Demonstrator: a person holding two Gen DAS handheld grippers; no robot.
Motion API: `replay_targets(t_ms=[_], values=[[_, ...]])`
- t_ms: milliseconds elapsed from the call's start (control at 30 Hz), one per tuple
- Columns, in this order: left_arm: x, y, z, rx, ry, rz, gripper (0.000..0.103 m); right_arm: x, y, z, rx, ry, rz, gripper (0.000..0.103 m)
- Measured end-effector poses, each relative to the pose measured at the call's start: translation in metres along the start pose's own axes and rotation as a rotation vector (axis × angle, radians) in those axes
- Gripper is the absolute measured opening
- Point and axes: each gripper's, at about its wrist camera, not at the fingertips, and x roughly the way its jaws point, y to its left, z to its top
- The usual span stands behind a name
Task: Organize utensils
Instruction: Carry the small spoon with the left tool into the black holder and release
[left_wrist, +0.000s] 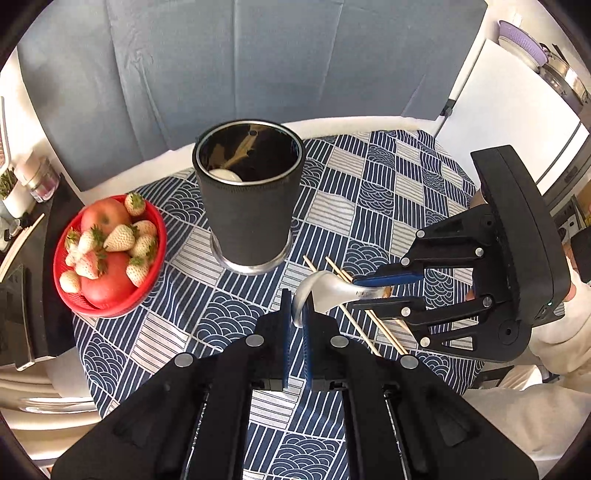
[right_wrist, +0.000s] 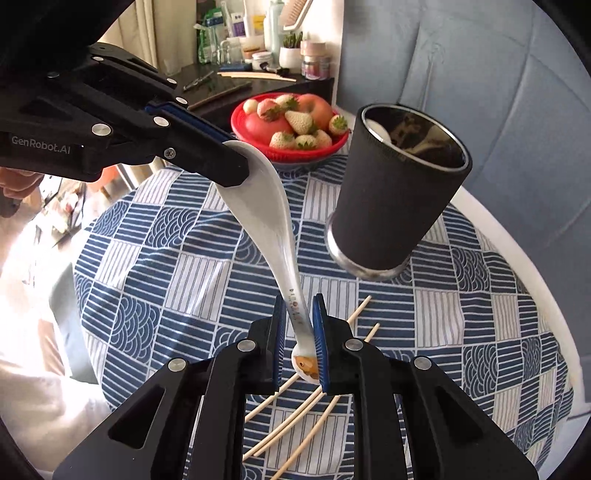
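Task judged approx. half done: one spoon seen inside cup (left_wrist: 246, 195); second spoon (left_wrist: 325, 291) held above worktop (left_wrist: 388, 192), bowel end pinched by left hand-held gripper (left_wrist: 295, 314), handle by right hand-held gripper (right_wrist: 299, 332). Chopsticks (right_wrist: 295, 424) left lying. Four sticks counted only in right view; fruit bowl (left_wrist: 110, 254) shown in both.

left wrist: close, faces cup (left_wrist: 248, 199) | right wrist: close, opposite side | shared: cup, tablecloth (left_wrist: 388, 192)

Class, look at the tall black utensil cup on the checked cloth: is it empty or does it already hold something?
Not empty. The tall black utensil cup stands upright, and a white spoon bowl shows inside its rim; what else it holds, cannot tell.
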Motion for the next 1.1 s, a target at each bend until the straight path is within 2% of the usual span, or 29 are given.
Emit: replay_targets(t_ms=[233, 700, 1100], values=[[-0.032, -0.010, 0.018, 0.021, -0.041, 0.097, 0.007, -0.024, -0.003, 0.020, -0.035, -0.084, -0.014, 0.014], [-0.083, -0.022, 0.052, 0.059, -0.099, 0.215, 0.008, -0.061, -0.017, 0.055, -0.074, -0.241, -0.004, 0.014], [-0.087, -0.030, 0.107, 0.134, -0.070, 0.305, 0.009, -0.067, -0.059, 0.086, -0.016, -0.319, 0.022, 0.014]])
